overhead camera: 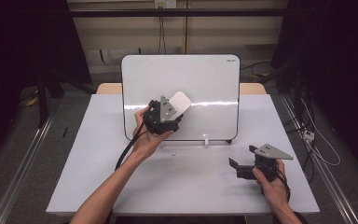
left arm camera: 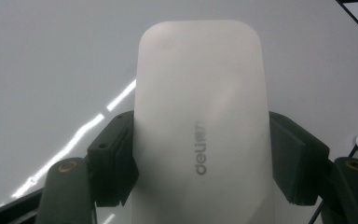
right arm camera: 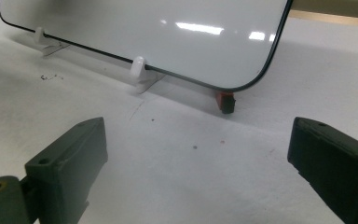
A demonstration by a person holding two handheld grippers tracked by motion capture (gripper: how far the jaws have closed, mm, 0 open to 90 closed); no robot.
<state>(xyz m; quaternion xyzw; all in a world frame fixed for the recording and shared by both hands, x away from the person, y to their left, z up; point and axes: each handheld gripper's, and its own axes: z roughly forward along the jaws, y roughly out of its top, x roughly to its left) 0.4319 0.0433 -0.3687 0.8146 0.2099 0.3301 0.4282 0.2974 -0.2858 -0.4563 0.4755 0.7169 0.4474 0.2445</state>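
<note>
Left hand-held gripper [overhead camera: 174,108], centre of the high view, pinches a white eraser [left arm camera: 200,126] against the whiteboard [overhead camera: 205,79]; contact with the board probable, not certain. Right hand-held gripper [overhead camera: 242,162], lower right, spread wide above the surface [overhead camera: 182,182].

The whiteboard [overhead camera: 205,79] is stood at the back of the table [overhead camera: 182,186], and the eraser [overhead camera: 179,102] is held against its lower left part.
</note>
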